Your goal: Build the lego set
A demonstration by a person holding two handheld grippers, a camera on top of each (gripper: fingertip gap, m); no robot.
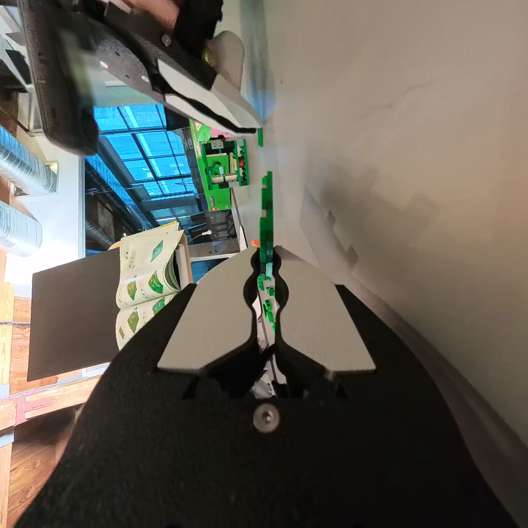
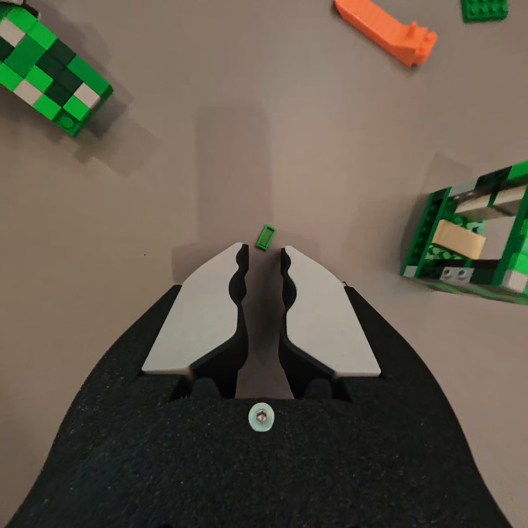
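A small green tile [image 2: 266,237] lies flat on the grey table [image 2: 257,100], just beyond the tips of the right gripper [image 2: 264,249], whose jaws stand partly open with nothing between them. To its far left a checkered panel [image 2: 48,71] of light green, dark green and grey squares rests on the table, and to the right sits a green frame build [image 2: 471,243] with a tan piece inside. An orange brick separator [image 2: 388,31] and a green studded plate [image 2: 484,10] lie near the top edge, well apart from the tile. The left wrist view is rolled sideways, so the table [image 1: 400,114] runs up the right side. The left gripper [image 1: 267,251] has its jaws drawn close around the edge of the checkered panel [image 1: 267,223], gripping it. Farther off, the right gripper [image 1: 251,125] points down at the tile [image 1: 260,137]. Beyond are the green frame build [image 1: 225,163], a green box [image 1: 220,197] behind it, an open instruction booklet [image 1: 148,274] propped against a black board [image 1: 74,317], large windows [image 1: 143,143], silver ducts [image 1: 23,171] and wood panelling [image 1: 28,471].
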